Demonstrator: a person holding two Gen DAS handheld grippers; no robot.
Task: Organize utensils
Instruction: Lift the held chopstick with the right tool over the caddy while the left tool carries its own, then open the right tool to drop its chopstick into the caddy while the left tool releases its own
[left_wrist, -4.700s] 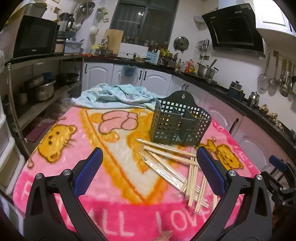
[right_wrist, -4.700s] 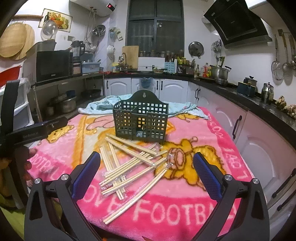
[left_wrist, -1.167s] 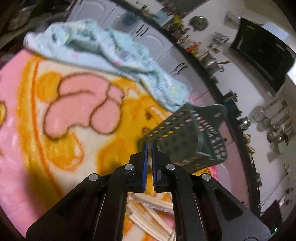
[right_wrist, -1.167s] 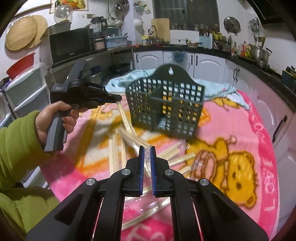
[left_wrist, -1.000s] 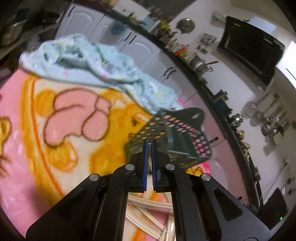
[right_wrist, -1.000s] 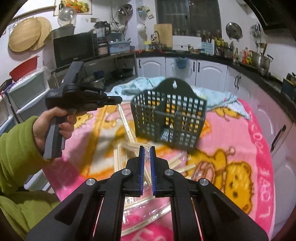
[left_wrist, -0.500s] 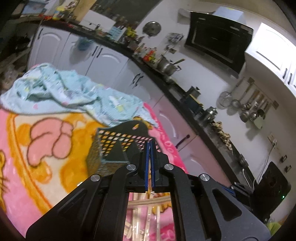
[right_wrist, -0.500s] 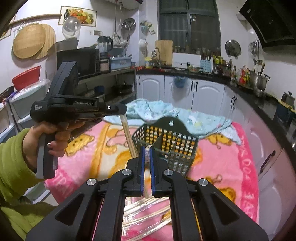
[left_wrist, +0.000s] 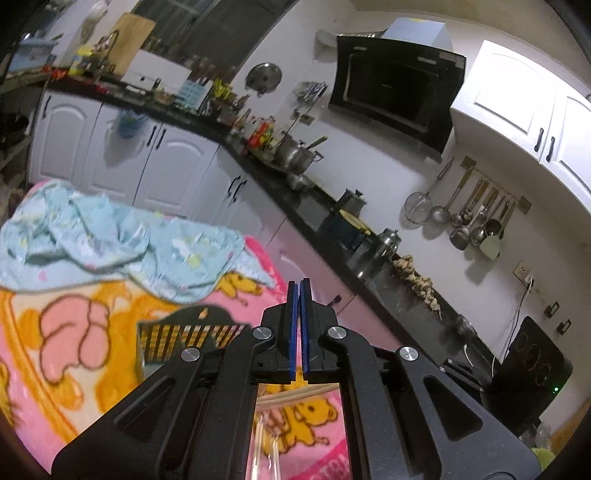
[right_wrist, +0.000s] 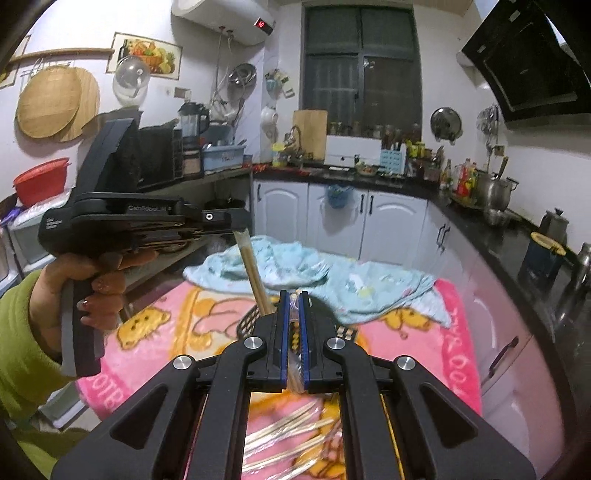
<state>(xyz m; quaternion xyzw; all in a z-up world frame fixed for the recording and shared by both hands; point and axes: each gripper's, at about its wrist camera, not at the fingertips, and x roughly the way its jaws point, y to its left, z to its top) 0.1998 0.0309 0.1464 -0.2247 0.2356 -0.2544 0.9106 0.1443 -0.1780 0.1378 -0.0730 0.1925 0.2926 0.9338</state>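
1. Left wrist: left gripper (left_wrist: 299, 325) is sitting clenched; the grey utensil basket (left_wrist: 177, 332) is standing below-left on the pink blanket (left_wrist: 55, 332).
2. Right wrist: right gripper (right_wrist: 294, 339) is pinching a wrapped chopstick pack (right_wrist: 255, 275), the left gripper clamping its upper end; loose chopsticks (right_wrist: 280, 439) are lying below.

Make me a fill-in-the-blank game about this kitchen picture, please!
1. The wrapped wooden chopsticks hang from the left gripper, which a hand in a ____ sleeve holds.
2. The right gripper pinches a second pair of chopsticks wrapped in clear ____.
3. The dark green slotted plastic basket stands on a ____ cartoon blanket.
4. A crumpled light ____ cloth lies at the blanket's far end.

Missing words: green; plastic; pink; blue
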